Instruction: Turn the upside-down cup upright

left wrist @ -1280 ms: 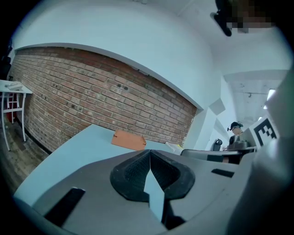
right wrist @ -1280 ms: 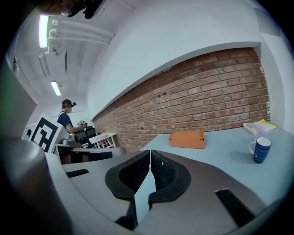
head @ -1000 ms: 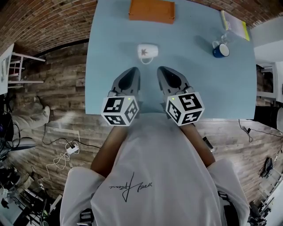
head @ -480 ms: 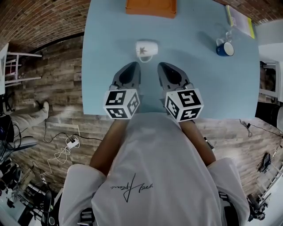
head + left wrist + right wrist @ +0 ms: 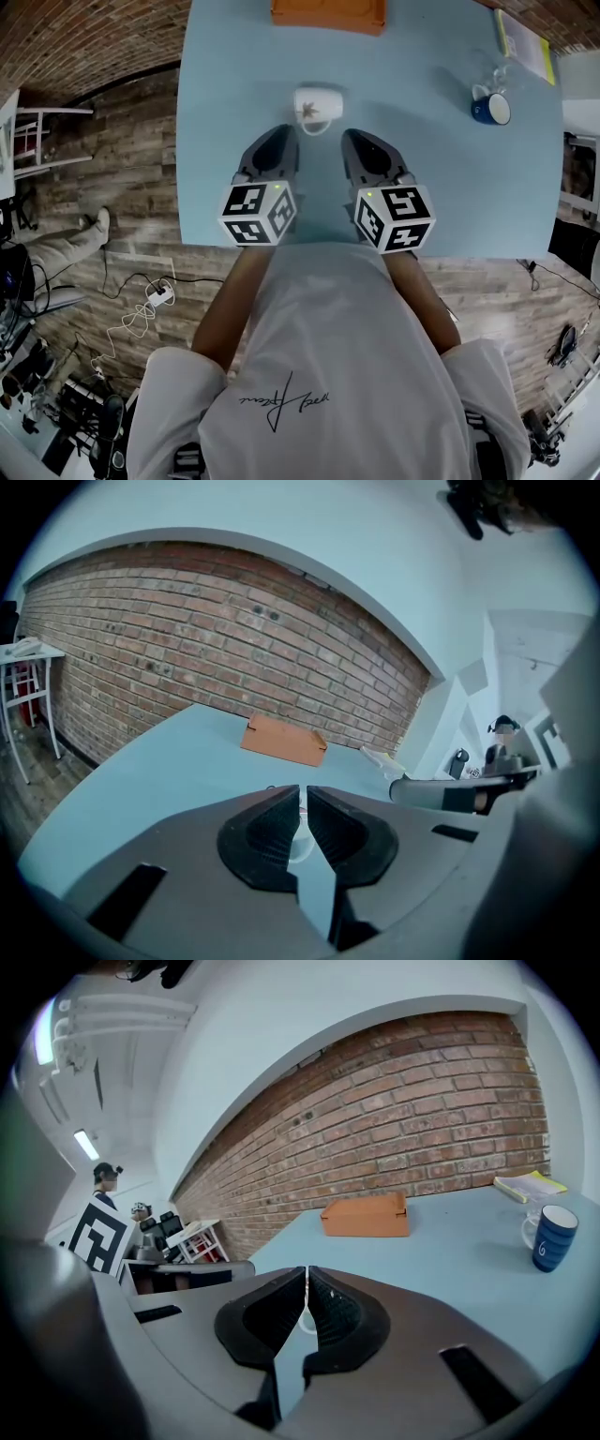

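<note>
Cup (image 5: 317, 102) sits upside down on the worktop (image 5: 431, 178), just ahead of left tool (image 5: 281, 137) and right tool (image 5: 355, 140), both closed, empty.

We log a light blue desk (image 5: 225, 178) over a wood-plank floor (image 5: 112, 141) | flat orange cardboard box (image 5: 328, 13) at the desk's far edge | dark blue ceramic mug (image 5: 492, 107) far right, near a yellow-green booklet (image 5: 525, 36) | white power strip (image 5: 159, 295) with cables on the floor | red brick wall (image 5: 187, 649) behind.
</note>
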Demonstrator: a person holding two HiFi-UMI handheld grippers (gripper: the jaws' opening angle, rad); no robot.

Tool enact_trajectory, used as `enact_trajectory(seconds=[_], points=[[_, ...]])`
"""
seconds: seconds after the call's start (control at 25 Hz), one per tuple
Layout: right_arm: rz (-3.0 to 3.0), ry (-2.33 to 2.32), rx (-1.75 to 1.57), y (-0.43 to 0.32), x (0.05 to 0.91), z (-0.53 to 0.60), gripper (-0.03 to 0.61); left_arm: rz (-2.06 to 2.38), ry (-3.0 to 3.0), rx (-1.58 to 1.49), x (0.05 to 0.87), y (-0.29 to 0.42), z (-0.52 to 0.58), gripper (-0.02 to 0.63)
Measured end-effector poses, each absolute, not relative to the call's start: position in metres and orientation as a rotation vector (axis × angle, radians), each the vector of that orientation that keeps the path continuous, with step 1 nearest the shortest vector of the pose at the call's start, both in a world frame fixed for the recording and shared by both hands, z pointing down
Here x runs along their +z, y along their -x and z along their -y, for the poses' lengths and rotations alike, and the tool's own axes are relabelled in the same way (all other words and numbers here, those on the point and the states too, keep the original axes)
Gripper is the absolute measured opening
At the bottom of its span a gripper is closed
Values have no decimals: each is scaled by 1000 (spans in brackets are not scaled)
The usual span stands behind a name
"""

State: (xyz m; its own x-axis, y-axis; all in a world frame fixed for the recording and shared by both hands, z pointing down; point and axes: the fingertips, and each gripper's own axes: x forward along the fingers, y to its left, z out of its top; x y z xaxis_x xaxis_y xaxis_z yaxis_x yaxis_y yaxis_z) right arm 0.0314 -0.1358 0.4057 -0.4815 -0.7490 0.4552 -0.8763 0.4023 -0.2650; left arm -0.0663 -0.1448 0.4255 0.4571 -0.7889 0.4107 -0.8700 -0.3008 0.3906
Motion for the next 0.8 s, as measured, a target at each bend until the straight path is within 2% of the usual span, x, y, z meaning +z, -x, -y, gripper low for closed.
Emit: enact_trajectory(seconds=[0.8], points=[[2339,-1425,713,-39,429,152,23,1280,-2153,249,461,62,163,11]])
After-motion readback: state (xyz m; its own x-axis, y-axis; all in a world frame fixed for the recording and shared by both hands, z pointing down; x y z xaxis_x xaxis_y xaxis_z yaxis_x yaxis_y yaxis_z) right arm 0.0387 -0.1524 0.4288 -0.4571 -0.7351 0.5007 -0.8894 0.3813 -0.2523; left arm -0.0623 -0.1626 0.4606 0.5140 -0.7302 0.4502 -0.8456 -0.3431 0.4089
